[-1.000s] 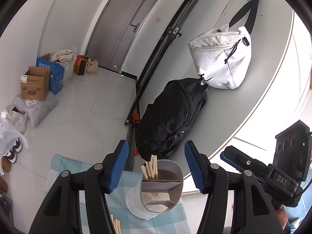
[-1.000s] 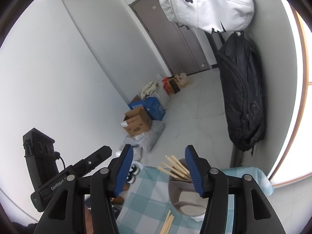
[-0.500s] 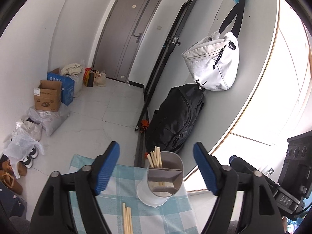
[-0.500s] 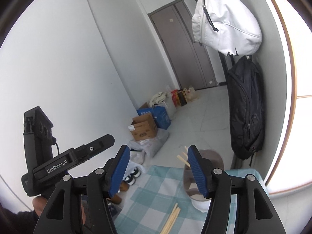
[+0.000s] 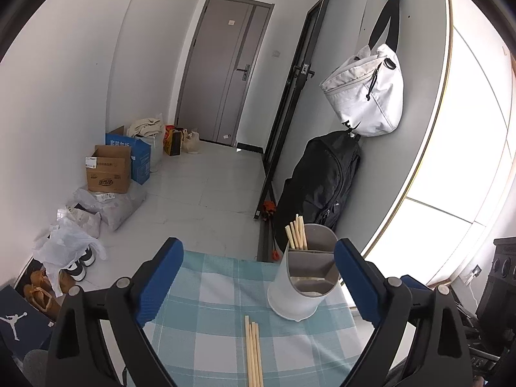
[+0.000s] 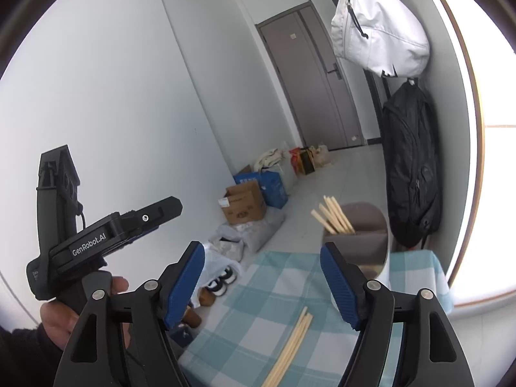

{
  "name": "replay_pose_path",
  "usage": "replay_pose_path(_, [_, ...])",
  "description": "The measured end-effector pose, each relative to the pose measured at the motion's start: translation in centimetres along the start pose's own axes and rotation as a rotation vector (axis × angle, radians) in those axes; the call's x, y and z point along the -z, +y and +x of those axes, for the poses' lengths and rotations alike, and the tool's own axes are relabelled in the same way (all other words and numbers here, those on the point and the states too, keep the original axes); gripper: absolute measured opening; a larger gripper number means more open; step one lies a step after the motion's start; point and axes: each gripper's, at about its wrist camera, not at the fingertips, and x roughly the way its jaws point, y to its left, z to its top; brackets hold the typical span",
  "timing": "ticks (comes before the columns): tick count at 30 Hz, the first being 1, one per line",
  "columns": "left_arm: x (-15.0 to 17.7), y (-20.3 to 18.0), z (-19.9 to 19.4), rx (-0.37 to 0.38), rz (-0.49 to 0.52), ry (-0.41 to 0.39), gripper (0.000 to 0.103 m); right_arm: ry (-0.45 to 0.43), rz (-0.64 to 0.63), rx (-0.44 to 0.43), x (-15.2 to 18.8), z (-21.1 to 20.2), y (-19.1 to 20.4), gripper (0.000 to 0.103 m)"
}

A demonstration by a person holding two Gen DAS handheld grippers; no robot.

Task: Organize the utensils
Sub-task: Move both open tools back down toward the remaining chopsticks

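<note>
1. Left gripper [image 5: 256, 272], black frame with blue ribbed pads: jaws opening, nothing between them; hovering above the cloth, short of the holder.
2. Right gripper [image 6: 262, 282], same build: jaws opening, empty; angled down toward the loose sticks.
3. Loose pale wooden chopsticks [image 5: 253, 351]: small bundle lying flat on the cloth, near the holder, not touching it.
4. White cylindrical utensil holder with grey divided interior [image 5: 301, 282]: upright at the table's far edge; several chopsticks [image 5: 296, 231] already standing in its rear compartment.
5. Step in hand, judged: partway through; reaching for the remaining bundle.
6. Next move, judged: lowering pads astride thin flat sticks, closing low against the cloth, then tipping upright over a compartment.
7. Surface: table under teal-and-white checked cloth [image 5: 206, 316].
8. Room: white walls, grey door [image 5: 225, 74], cardboard box [image 5: 108, 171], black backpack [image 5: 322, 180], hanging white bag [image 5: 367, 93], tiled floor.
</note>
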Motion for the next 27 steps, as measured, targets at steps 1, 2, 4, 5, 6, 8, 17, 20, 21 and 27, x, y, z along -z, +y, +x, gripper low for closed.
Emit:
replay_pose_path(1, [0.4, 0.1, 0.2, -0.01, 0.006, 0.005, 0.092, 0.008, -0.001, 0.007, 0.5, 0.2, 0.0, 0.077])
replay_pose_path(2, [0.7, 0.2, 0.5, -0.017, 0.01, 0.012, 0.092, 0.022, -0.005, 0.012, 1.1, 0.6, -0.1, 0.077])
replay_pose_path(4, [1.8, 0.7, 1.1, -0.026, 0.017, 0.03, 0.092, 0.042, -0.01, 0.02, 1.8, 1.2, -0.2, 0.077])
replay_pose_path(5, [2.1, 0.9, 1.4, -0.035, 0.019, 0.035, 0.092, 0.053, -0.012, 0.025, 2.2, 1.6, -0.3, 0.077])
replay_pose_path(6, [2.5, 1.2, 1.9, -0.045, 0.021, 0.042, 0.092, 0.066, -0.014, 0.029, 2.8, 2.0, -0.3, 0.077])
replay_pose_path(8, [3.5, 1.7, 2.5, -0.057, 0.022, 0.049, 0.092, 0.093, -0.01, 0.042, 3.6, 2.9, -0.5, 0.077])
replay_pose_path(17, [6.5, 4.6, 6.1, -0.112, 0.003, 0.144, 0.092, 0.267, -0.002, 0.096, 7.2, 7.3, -1.7, 0.078])
replay_pose_path(20, [7.3, 5.8, 6.8, -0.121, -0.011, 0.171, 0.092, 0.336, 0.041, 0.1, 8.0, 9.1, -2.7, 0.078])
replay_pose_path(21, [7.7, 6.1, 7.1, -0.126, -0.012, 0.179, 0.092, 0.353, 0.051, 0.102, 8.2, 9.5, -2.9, 0.077])
replay_pose_path(27, [8.3, 8.1, 9.9, -0.156, -0.045, 0.254, 0.092, 0.505, 0.072, 0.159, 9.9, 13.6, -4.3, 0.062])
